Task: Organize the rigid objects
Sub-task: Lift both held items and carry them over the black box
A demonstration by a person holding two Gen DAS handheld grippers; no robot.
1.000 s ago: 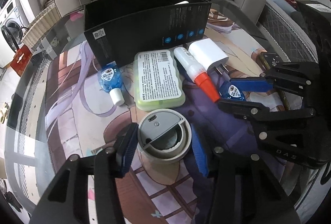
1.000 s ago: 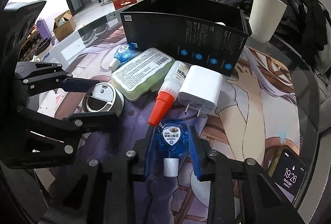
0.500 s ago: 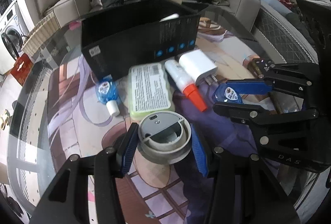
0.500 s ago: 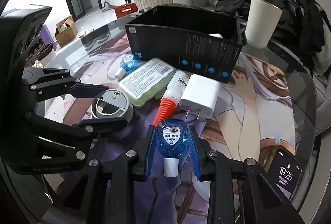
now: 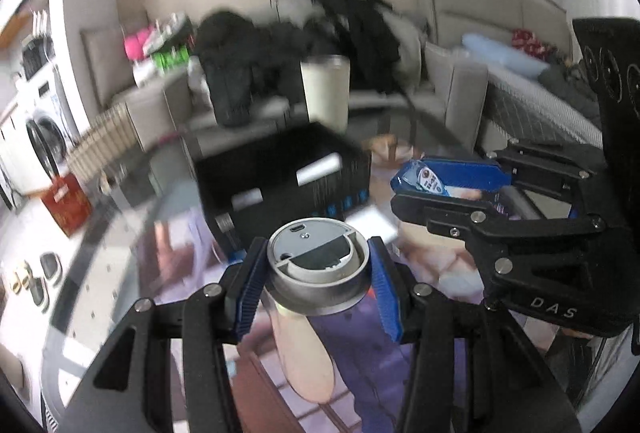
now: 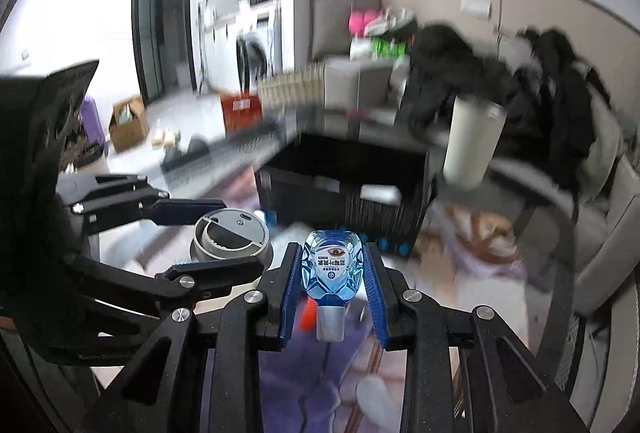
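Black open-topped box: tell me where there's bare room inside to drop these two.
Inside the black open-topped box, two blurred white items lie toward the near wall; the dark stretch behind them looks free. The grey round lidded container and blue eye-drop bottle are held just before it.

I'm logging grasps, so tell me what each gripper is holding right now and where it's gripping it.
Left gripper clamps the round grey lid across its rim. Right gripper pinches the blue eye-drop bottle by its body sides, cap toward the camera.

I see the grey round lid (image 5: 318, 265) lower centre, blue eye-drop bottle (image 6: 333, 267) cap-down at centre, black box (image 6: 344, 189) behind.
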